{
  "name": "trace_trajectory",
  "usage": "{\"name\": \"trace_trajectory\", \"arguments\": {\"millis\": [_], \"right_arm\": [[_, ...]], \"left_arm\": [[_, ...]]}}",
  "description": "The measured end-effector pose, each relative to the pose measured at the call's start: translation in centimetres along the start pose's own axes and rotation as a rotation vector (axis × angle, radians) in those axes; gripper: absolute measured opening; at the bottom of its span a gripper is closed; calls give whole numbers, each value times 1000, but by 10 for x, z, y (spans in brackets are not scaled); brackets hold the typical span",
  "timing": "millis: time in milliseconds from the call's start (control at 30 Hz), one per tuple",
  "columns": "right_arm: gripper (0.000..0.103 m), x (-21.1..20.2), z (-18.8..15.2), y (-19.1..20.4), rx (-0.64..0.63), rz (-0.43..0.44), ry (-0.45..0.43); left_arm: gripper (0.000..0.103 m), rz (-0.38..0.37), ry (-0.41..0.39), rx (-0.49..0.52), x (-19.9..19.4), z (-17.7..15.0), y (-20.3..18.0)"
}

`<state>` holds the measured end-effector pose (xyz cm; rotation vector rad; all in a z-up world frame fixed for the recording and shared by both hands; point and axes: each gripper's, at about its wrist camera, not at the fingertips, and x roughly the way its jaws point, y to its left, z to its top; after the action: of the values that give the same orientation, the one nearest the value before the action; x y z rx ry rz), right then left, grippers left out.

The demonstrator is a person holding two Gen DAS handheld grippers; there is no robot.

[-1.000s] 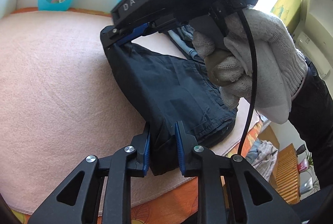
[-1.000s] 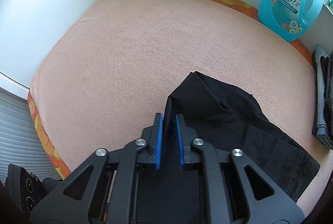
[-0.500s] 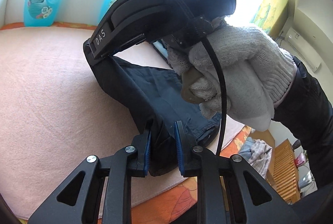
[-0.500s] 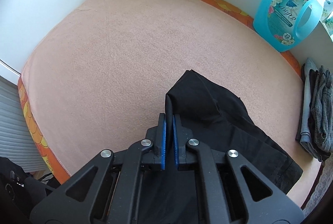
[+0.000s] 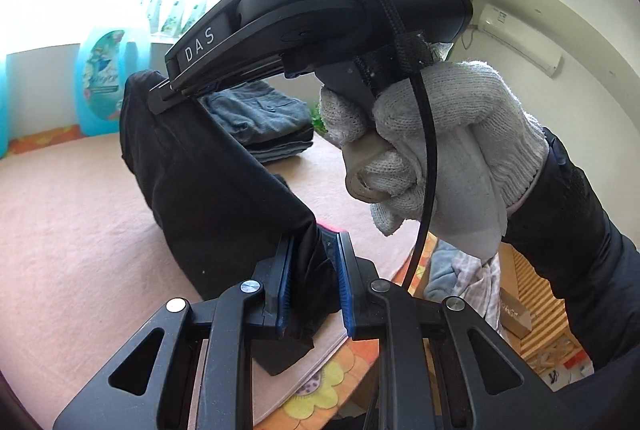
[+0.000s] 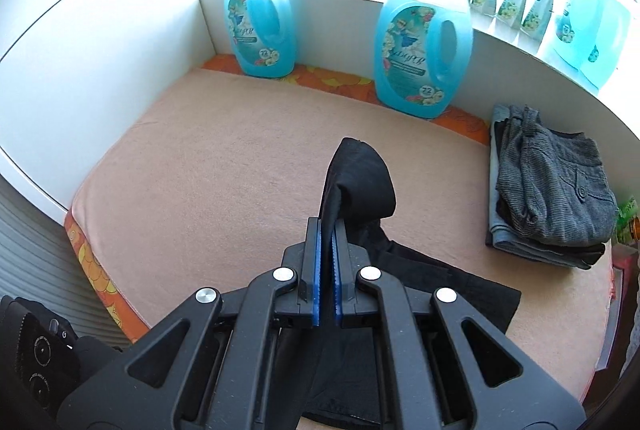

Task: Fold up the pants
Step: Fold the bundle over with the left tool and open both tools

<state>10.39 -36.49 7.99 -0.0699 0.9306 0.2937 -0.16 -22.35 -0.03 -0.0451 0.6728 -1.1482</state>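
Observation:
The black pants (image 5: pixel 216 190) hang stretched between my two grippers above the pink towel (image 5: pixel 60 250). My left gripper (image 5: pixel 312 250) is shut on one bunched edge of the pants near the front edge of the surface. My right gripper (image 6: pixel 327 230) is shut on another edge of the pants (image 6: pixel 360 186), lifted high; the cloth folds over past its tips. The rest of the pants lies on the towel (image 6: pixel 224 166) below. The right gripper also shows in the left wrist view (image 5: pixel 160 96), held by a gloved hand (image 5: pixel 440 158).
A stack of folded grey and dark garments (image 6: pixel 552 186) sits at the right of the towel. Blue detergent jugs (image 6: pixel 422 58) stand along the back wall. A white wall (image 6: pixel 80 70) borders the left. Clothes and a wooden crate (image 5: pixel 532 310) lie on the floor beyond the front edge.
Both grippers have lifted the pants up off the towel, the right one highest. The cloth now hangs taut between them instead of lying spread.

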Motion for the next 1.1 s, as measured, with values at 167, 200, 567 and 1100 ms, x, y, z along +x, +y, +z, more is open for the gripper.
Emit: {"name": "trace_trajectory", "arguments": {"millis": [167,200,567,1100], "right_arm": [[5,-16,-19,-67,86,-50,-13],[5,-15,-24,-81,109,-55,-11],[4,29,-96,-190,300,-41,35],[5,84,-124,-233,339,-4,37]], "left_arm": [[18,-59,35,43,37,20,-15],[18,-74,48,52,47,22,-18],[18,-152,188,111,122,25,-44],[19,-18,368,92,117,-19,2]]}}
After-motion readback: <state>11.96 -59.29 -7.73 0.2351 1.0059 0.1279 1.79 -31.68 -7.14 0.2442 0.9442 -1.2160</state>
